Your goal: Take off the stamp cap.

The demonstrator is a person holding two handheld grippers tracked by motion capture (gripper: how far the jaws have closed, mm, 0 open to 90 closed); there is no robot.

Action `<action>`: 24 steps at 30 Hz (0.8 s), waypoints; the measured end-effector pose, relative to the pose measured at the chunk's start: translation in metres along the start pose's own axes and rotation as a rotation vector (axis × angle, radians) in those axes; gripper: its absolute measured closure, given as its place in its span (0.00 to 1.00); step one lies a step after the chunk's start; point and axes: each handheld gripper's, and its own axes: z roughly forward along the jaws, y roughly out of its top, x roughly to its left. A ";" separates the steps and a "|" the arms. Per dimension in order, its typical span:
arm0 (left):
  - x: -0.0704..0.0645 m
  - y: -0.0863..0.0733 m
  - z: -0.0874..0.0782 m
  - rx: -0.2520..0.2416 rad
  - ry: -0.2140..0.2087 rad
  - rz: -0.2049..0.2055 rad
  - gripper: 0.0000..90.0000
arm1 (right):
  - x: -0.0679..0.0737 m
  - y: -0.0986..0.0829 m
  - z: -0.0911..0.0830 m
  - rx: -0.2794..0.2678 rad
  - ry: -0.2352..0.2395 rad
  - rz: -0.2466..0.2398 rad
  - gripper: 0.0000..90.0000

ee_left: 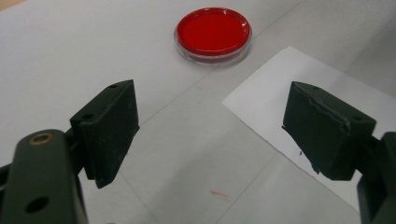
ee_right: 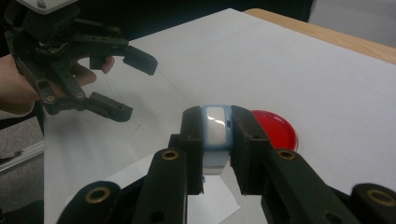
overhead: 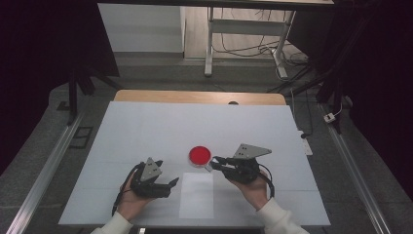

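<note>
1. Nearest the person, a white paper sheet lies flat on the table, between the two hands. Its place in front of the person suggests a work spot, though nothing rests on it.

2. The left gripper sits low by the sheet's left edge, held in the left hand. Its jaws stand wide apart with nothing between them — probably waiting to take something or to steady the dish.

3. The right gripper is just past the sheet's far right corner. Its jaws are clamped on a small pale-blue object with a white face, upright and pinched by its sides. It looks like a small cap or dispenser; I cannot tell which. It is held just beside the dish, likely so it can be brought over it.

4. Beyond the sheet stands the red petri dish, its clear rim on the table and its lid seemingly on, near the right gripper's tips but apart from them.

5. The high view gives the layout, yet the held object is too small to make out there. The right gripper view shows the grip itself, with the left gripper open farther off. The left gripper view shows the dish beyond the sheet's corner — and a faint red mark on the table.
</note>
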 end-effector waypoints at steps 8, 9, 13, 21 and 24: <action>-0.009 0.009 0.008 -0.007 -0.004 0.030 0.20 | 0.000 -0.001 0.003 0.007 0.003 0.002 0.83; -0.009 0.011 0.009 -0.006 -0.007 0.036 0.20 | 0.000 -0.001 0.003 0.008 0.003 0.002 0.83; -0.013 0.015 0.014 -0.005 -0.016 0.044 0.20 | 0.000 -0.001 0.003 0.009 0.003 0.003 0.83; -0.020 0.021 0.020 -0.011 -0.032 0.055 0.21 | 0.000 -0.001 0.004 0.009 0.001 0.007 0.83; -0.021 0.023 0.021 -0.009 -0.037 0.062 0.21 | 0.000 -0.001 0.004 0.013 0.002 0.008 0.83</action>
